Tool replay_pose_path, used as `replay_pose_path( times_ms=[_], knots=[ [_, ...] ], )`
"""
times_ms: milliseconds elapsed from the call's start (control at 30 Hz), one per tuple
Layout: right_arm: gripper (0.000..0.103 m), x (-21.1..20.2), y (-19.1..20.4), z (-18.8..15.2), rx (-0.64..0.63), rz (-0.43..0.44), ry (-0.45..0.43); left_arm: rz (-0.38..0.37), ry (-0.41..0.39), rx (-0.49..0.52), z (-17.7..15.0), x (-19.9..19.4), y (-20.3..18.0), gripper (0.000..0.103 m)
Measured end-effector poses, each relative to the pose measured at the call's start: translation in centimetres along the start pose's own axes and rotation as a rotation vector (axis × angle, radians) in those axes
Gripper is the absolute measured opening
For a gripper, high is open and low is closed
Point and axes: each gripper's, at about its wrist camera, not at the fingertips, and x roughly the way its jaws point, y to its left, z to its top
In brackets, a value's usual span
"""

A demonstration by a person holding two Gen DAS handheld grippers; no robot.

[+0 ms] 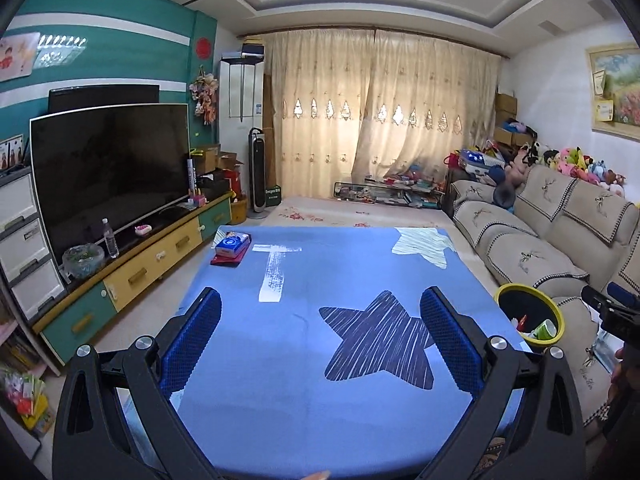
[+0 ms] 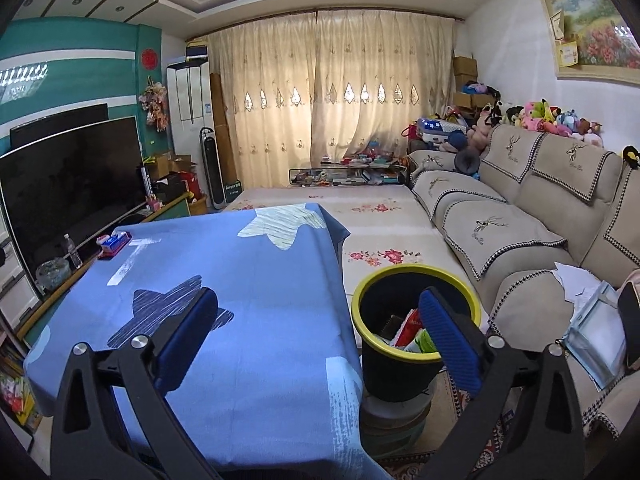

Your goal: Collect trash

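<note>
The left tool is spread wide with nothing between its blue pads. It hangs over the counter, which has a blue cloth with stars on it. The right tool is spread wide too and holds nothing. Just past its right pad sits the trash bin, black with a yellow rim, beside the counter and near the sofa. Trash already lies inside the bin. The cloth looks bare except for a tissue pack on a red thing at the far corner. I think the putting-in step is over. Next, look for any trash left, maybe the white paper on the sofa
</note>
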Motion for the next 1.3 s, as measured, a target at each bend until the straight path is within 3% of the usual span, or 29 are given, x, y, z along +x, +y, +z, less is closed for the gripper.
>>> replay_pose_path(
  times_ms=[433,1300],
  knots=[
    [0.096,0.8,0.5,-0.2,0.004,0.003,0.015,-0.016,0.019,-0.014,0.9,1.4,-2.0,0.098],
    [0.096,1.1,0.6,0.1,0.014,0.011,0.023,-0.035,0.025,-0.004,1.2,1.9,-2.1,0.098]
  ],
)
